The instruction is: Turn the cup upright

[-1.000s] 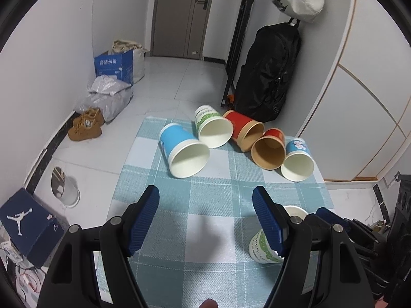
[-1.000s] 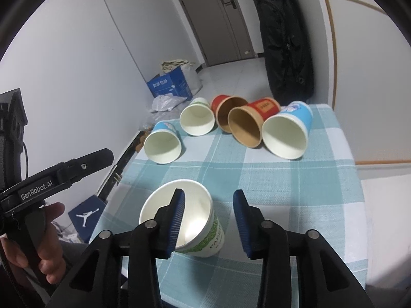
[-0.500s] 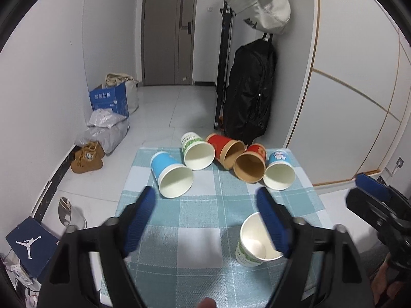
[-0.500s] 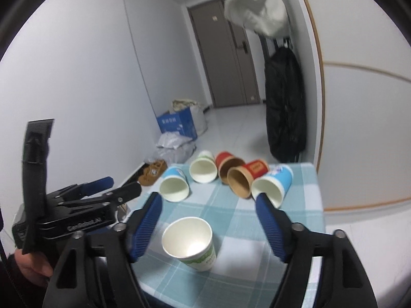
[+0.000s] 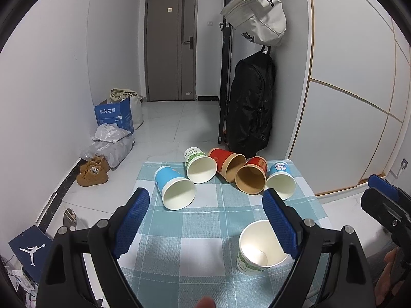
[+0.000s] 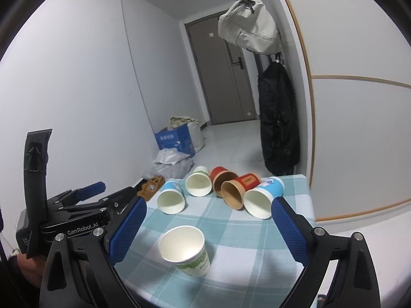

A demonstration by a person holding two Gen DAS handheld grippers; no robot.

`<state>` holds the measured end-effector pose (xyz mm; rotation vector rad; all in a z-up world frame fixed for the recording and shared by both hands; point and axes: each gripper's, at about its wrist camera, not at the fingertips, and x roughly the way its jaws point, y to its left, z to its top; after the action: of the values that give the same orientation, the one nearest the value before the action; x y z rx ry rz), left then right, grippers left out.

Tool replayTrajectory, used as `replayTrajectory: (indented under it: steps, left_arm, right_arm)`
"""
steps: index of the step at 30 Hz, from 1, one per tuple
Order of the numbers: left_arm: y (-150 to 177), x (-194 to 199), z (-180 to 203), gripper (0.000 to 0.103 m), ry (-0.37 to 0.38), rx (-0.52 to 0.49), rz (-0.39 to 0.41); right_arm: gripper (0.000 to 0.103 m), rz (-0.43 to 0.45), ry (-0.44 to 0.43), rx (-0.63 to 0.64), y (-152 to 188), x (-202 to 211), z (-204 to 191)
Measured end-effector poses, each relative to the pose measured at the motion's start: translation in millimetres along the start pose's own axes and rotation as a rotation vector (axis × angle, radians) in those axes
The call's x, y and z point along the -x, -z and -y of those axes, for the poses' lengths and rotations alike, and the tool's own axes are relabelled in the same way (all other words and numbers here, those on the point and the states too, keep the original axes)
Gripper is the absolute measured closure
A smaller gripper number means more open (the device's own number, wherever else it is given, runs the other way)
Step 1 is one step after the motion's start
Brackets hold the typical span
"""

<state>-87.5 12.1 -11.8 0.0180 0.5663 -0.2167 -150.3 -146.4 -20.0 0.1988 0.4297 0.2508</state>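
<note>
A white cup with green print (image 5: 259, 250) stands upright near the front of the checked table; it also shows in the right wrist view (image 6: 186, 247). Several cups lie on their sides in a row at the back: a blue one (image 5: 174, 188), a green-print one (image 5: 199, 165), a red one (image 5: 227, 164), a second red one (image 5: 253, 177), a blue cartoon one (image 5: 281, 181). My left gripper (image 5: 206, 223) is open and empty, held above the table. My right gripper (image 6: 208, 228) is open and empty, raised back from the upright cup.
The table (image 5: 205, 231) has a teal checked cloth. A black bag (image 5: 250, 102) hangs behind it with a white bag (image 5: 258, 18) above. Shoes (image 5: 92, 170), plastic bags and a blue box (image 5: 113, 114) lie on the floor at left.
My right gripper opened off the upright cup and pulled back and up. My left gripper also rose and drew back. The cup stays standing.
</note>
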Motion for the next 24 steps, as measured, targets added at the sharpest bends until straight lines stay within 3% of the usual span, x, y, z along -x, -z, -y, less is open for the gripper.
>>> replayTrajectory:
  steps: [24]
  left_arm:
    - [2.2, 3.7, 0.9, 0.016, -0.001, -0.003, 0.006]
  right_arm:
    - [0.003, 0.006, 0.008, 0.026, 3.8, 0.6, -4.7]
